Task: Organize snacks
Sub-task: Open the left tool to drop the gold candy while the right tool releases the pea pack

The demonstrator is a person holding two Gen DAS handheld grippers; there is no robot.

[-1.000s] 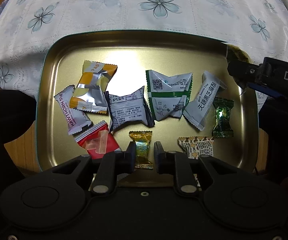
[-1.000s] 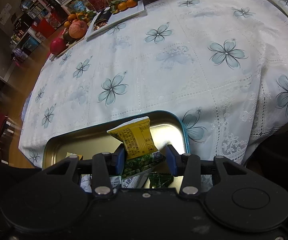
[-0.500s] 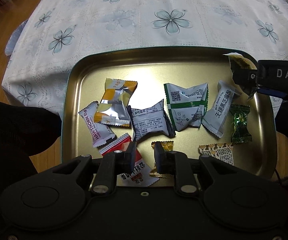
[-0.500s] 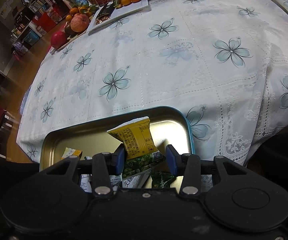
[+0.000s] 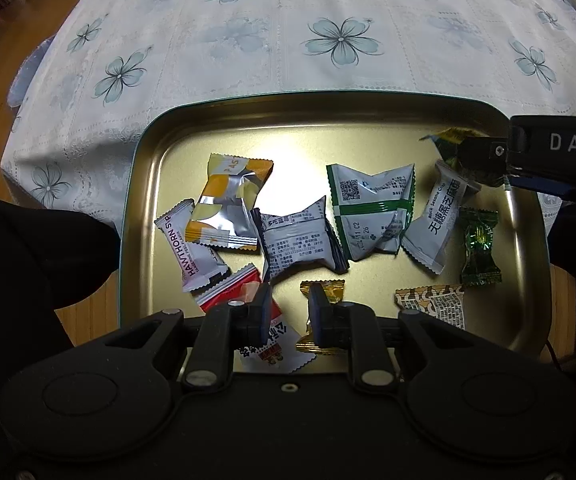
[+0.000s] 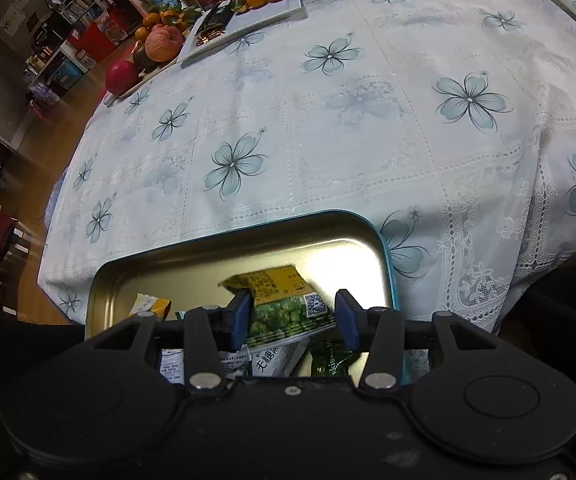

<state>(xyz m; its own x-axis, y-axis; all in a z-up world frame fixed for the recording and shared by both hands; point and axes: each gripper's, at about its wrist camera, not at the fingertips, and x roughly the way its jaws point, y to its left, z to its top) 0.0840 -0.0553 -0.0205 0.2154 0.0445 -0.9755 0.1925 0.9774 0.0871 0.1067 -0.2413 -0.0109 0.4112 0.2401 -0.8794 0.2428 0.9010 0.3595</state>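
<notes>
A white tablecloth (image 6: 328,152) with blue-grey flowers covers the table; past its far edge are wooden floor and crowded shelves (image 6: 87,12). At the far corner sit a white plate (image 6: 247,20) and fruit (image 6: 161,42). A gold tray (image 5: 328,120) with a teal rim lies at the near edge, holding scattered wrapped snacks. The right gripper (image 6: 291,314) is spread wide, a yellow-green packet (image 6: 283,304) lying loose between its fingers over the tray. The left gripper (image 5: 290,312) hangs slightly parted and empty above a red packet (image 5: 231,290) and gold candy (image 5: 328,288).

tray (image 5: 147,184) back bare, snacks (image 5: 372,212) crowd front
</notes>
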